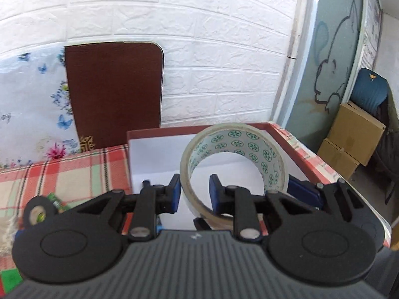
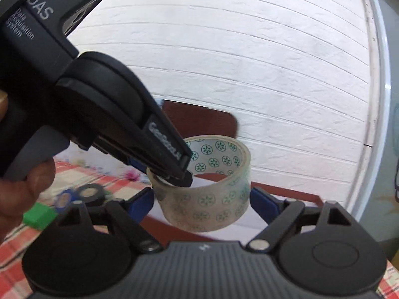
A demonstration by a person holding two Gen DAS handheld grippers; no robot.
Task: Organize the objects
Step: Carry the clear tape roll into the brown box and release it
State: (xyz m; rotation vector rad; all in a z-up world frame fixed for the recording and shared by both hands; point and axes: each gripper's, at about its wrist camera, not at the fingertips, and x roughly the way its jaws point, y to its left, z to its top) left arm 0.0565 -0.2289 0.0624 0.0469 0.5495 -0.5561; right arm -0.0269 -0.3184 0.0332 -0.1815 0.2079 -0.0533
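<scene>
Gripping one wall of the clear tape roll (image 1: 233, 167), the left gripper (image 1: 194, 193) holds it above the red box (image 1: 296, 147), whose white floor shows through the ring. In the left wrist view one blue pad (image 1: 175, 194) sits outside the roll at 9 o'clock and the other (image 1: 215, 194) sits inside the ring, so the jaws are clamped on the band itself. The roll's open axis runs roughly toward the camera and slightly to the right, showing the green flower print on its inner core; the ring stands on edge rather than lying flat.

In the right wrist view the same roll (image 2: 207, 194) appears with its opening facing up and toward 11 o'clock. The left gripper (image 2: 174, 174) enters from 10 o'clock and bites its near-left rim. The right gripper (image 2: 202, 203) has its blue pads (image 2: 264, 205) spread wide, one at 9 o'clock of the roll and one at 3 o'clock; whether either pad touches it I cannot tell.

Beside the box at 9 o'clock, a black tape roll (image 1: 37, 211) lies on the plaid tablecloth (image 1: 74, 172). A brown book (image 1: 114, 92) leans on the white brick wall (image 1: 212, 49) at 12 o'clock.
</scene>
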